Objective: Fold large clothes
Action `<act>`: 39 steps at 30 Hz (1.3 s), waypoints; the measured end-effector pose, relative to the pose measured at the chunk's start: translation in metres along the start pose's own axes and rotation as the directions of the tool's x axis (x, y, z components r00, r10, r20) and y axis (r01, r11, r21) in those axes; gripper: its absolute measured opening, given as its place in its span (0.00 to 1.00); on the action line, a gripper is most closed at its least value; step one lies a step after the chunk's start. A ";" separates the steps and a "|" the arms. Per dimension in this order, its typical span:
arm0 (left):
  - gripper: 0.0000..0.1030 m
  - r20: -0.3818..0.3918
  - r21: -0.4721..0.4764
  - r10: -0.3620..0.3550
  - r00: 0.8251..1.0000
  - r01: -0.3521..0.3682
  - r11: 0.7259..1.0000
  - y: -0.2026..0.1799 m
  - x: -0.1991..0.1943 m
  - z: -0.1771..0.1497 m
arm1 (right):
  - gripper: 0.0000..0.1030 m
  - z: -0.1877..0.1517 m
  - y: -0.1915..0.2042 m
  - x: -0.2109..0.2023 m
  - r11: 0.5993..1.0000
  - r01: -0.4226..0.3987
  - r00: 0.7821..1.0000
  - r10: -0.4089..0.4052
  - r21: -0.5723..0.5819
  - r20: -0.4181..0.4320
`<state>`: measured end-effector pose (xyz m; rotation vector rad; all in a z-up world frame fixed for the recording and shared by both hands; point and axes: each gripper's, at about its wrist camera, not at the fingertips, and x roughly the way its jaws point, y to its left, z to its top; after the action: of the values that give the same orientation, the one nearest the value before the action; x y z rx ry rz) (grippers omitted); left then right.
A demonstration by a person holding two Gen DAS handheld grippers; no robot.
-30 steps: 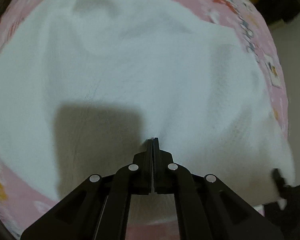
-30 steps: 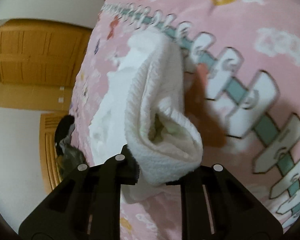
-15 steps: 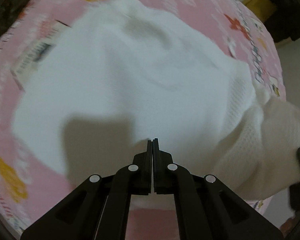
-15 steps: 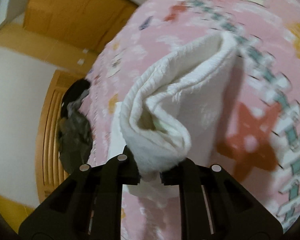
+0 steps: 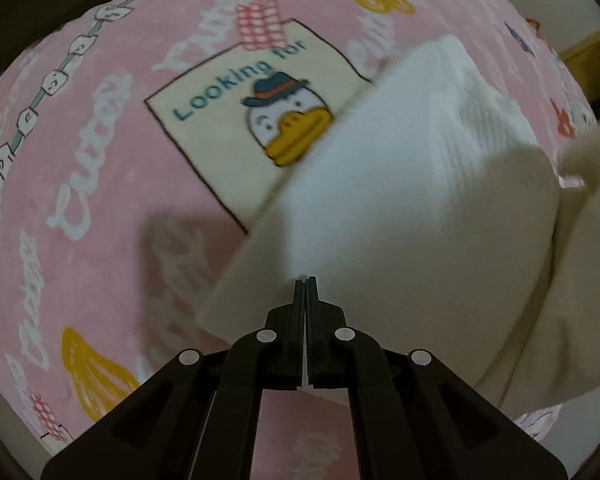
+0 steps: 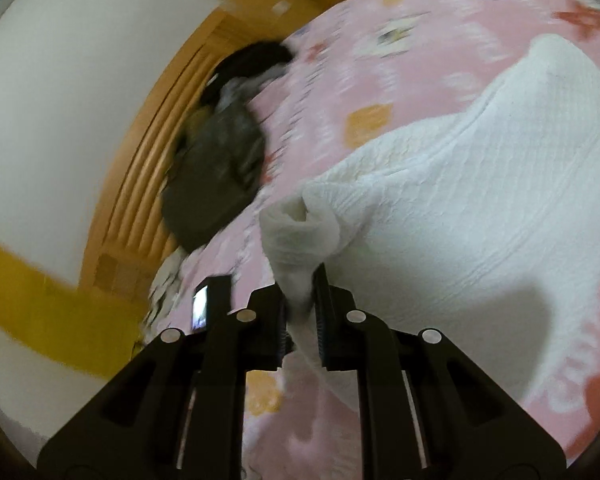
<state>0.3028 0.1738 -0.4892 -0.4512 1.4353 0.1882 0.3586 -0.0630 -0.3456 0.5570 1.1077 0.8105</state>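
Note:
A white textured garment (image 5: pixel 412 208) hangs lifted over the pink printed bedsheet (image 5: pixel 80 168). My left gripper (image 5: pixel 305 280) points almost straight down and is shut on a thin edge of it, and a white sliver shows between the fingers. In the right wrist view the same garment (image 6: pixel 480 184) spreads away to the right across the bed. My right gripper (image 6: pixel 300 280) is shut on a bunched, rolled corner of it that sticks up between the fingers.
A dark heap of clothes (image 6: pixel 220 168) lies at the bed's far edge against a slatted wooden board (image 6: pixel 140 184). A small lit screen (image 6: pixel 201 309) stands just left of my right gripper. A duck picture (image 5: pixel 288 120) is printed on the sheet.
Both grippers swept across the bed with the garment in them. In the left view the cloth slid off to the right and uncovered the duck print. The right view rolled towards the wooden board and dark clothes.

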 end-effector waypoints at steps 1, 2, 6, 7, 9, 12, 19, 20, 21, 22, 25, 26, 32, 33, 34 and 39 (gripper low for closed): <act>0.01 0.008 -0.013 -0.011 1.000 0.012 1.000 0.006 -0.002 0.002 | 0.11 -0.001 0.007 0.011 1.000 -0.019 1.000 0.019 -0.017 -0.024; 0.01 0.016 -0.021 -0.019 1.000 0.019 1.000 0.011 -0.004 0.004 | 0.10 -0.001 0.016 0.025 0.998 -0.034 0.998 0.032 -0.043 -0.049; 0.01 0.052 -0.071 -0.046 0.998 0.050 0.996 0.039 -0.009 0.011 | 0.10 -0.013 0.038 0.090 0.988 -0.067 0.980 0.039 -0.142 -0.196; 0.01 0.050 -0.078 -0.044 0.998 0.047 0.996 0.043 -0.008 0.013 | 0.10 -0.016 0.040 0.101 0.985 -0.059 0.975 0.022 -0.161 -0.219; 0.01 0.057 -0.098 -0.031 0.998 0.036 0.995 0.059 -0.009 0.017 | 0.10 -0.027 0.037 0.124 0.984 -0.048 0.958 -0.002 -0.170 -0.286; 0.01 0.056 -0.109 -0.029 0.998 0.035 0.993 0.074 -0.011 0.019 | 0.10 -0.049 0.049 0.142 0.966 -0.067 0.936 -0.027 -0.252 -0.352; 0.01 0.031 -0.083 -0.045 0.998 0.047 0.995 0.082 -0.010 0.029 | 0.00 -0.109 0.063 0.171 0.924 -0.018 0.900 -0.152 -0.383 -0.409; 0.01 0.035 -0.071 -0.045 0.998 0.047 0.996 0.081 -0.011 0.031 | 0.00 -0.105 0.053 0.164 0.947 -0.006 0.907 -0.130 -0.322 -0.401; 0.01 0.040 -0.059 -0.044 0.998 0.046 0.997 0.079 -0.015 0.033 | 0.00 -0.096 0.043 0.151 0.970 0.014 0.920 -0.107 -0.243 -0.377; 0.01 0.044 -0.056 -0.045 0.998 0.048 0.997 0.076 -0.018 0.035 | 0.00 -0.087 0.035 0.134 0.984 0.010 0.930 -0.074 -0.177 -0.359; 0.01 0.070 -0.022 -0.096 0.993 0.098 0.995 0.053 -0.033 0.044 | 0.01 -0.049 0.028 0.078 0.999 -0.010 0.969 -0.001 -0.043 -0.247; 0.01 0.079 -0.006 -0.110 0.991 0.111 0.994 0.045 -0.038 0.045 | 0.05 -0.033 0.025 0.057 1.000 -0.004 0.979 0.000 -0.017 -0.204; 0.01 0.163 0.141 -0.192 0.968 0.170 0.975 -0.039 -0.090 0.057 | 0.94 0.085 -0.017 -0.001 0.962 0.273 0.962 -0.273 0.001 -0.025; 0.01 0.165 0.180 -0.190 0.968 0.160 0.971 -0.055 -0.096 0.057 | 0.94 0.105 -0.027 0.007 0.943 0.332 0.942 -0.331 -0.002 -0.053; 0.01 0.161 0.204 -0.201 0.966 0.167 0.965 -0.065 -0.098 0.057 | 0.94 0.125 -0.041 0.021 0.919 0.395 0.915 -0.392 0.009 -0.098; 0.04 0.052 0.253 -0.124 0.991 0.107 0.962 -0.105 -0.057 0.056 | 0.94 0.175 -0.091 0.133 0.826 0.559 0.763 -0.480 0.071 -0.432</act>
<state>0.3872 0.1105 -0.4103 -0.3172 1.3412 -0.0711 0.5769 -0.0114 -0.4242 0.2134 1.6426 0.3185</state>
